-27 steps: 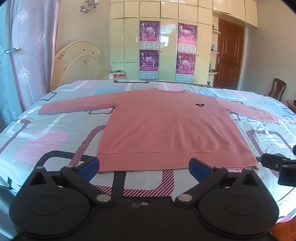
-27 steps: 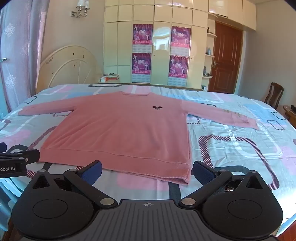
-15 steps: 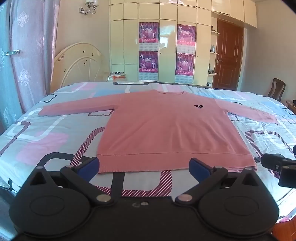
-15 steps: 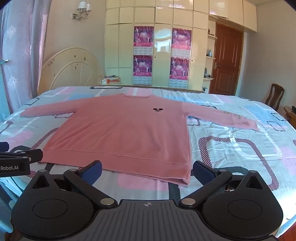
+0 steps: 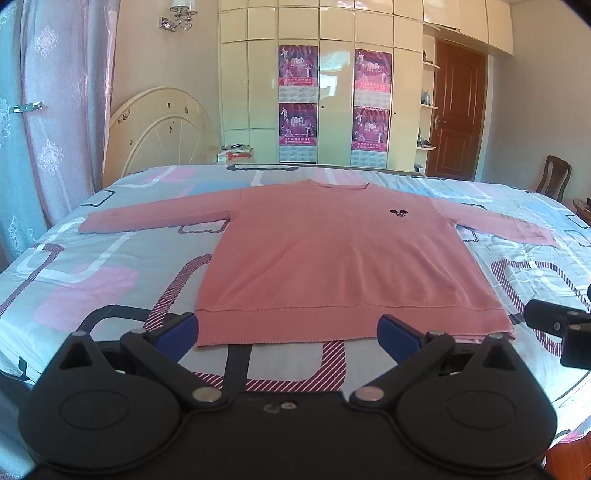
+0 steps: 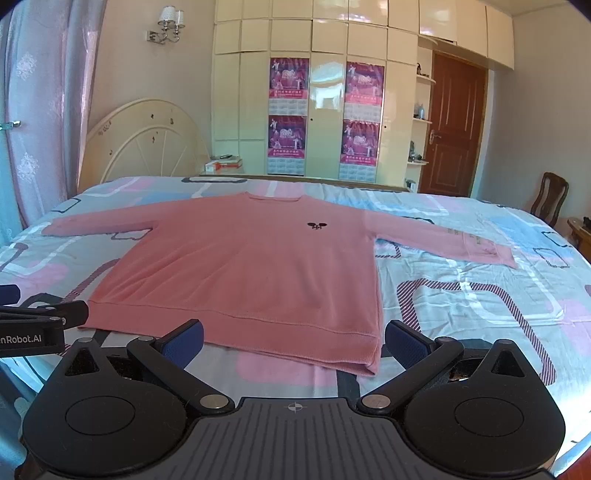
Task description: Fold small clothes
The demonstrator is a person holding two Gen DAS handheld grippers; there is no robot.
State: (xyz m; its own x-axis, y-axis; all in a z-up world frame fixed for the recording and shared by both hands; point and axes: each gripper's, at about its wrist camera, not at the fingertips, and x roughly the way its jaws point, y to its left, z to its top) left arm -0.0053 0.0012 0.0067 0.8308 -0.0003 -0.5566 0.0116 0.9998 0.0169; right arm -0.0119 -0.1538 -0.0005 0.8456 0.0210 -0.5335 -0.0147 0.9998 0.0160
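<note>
1. Pink long-sleeved sweater (image 5: 343, 258) lies flat, front side up, on the bed (image 5: 92, 266), near the middle of the patterned bedsheet (image 6: 480, 302). Neckline points toward the wardrobe (image 5: 332, 92); hem is nearest the cameras.
2. Both sleeves are spread outward to the sides. One sleeve (image 5: 155, 218) reaches toward the curtain side; the other sleeve (image 6: 443, 236) reaches toward the door side and carries small markings near the cuff.
3. A small dark emblem (image 5: 398, 213) sits on the chest, on the door side of the neckline.
4. Left gripper (image 5: 288, 332) hangs just short of the hem, jaws spread wide. Nothing lies between the blue pads (image 5: 177, 332); the left pad sits close to the hem's left corner, but contact cannot be confirmed.
5. Right gripper (image 6: 293, 339) is likewise held near the hem, at its door-side corner, jaws fully apart and gripping nothing. The hem corner (image 6: 365, 362) lies between the two fingers in this view, not pinched.
6. Each gripper shows at the edge of the other's view: the right one at the far right of the left wrist view, the left one at the far left of the right wrist view.
7. Surroundings: a cream headboard (image 5: 159, 129), a curtain (image 5: 48, 110), four purple posters (image 6: 288, 79) on the wardrobe doors, a brown door (image 6: 452, 125), a wooden chair (image 6: 550, 197), a wall lamp (image 6: 166, 22).
</note>
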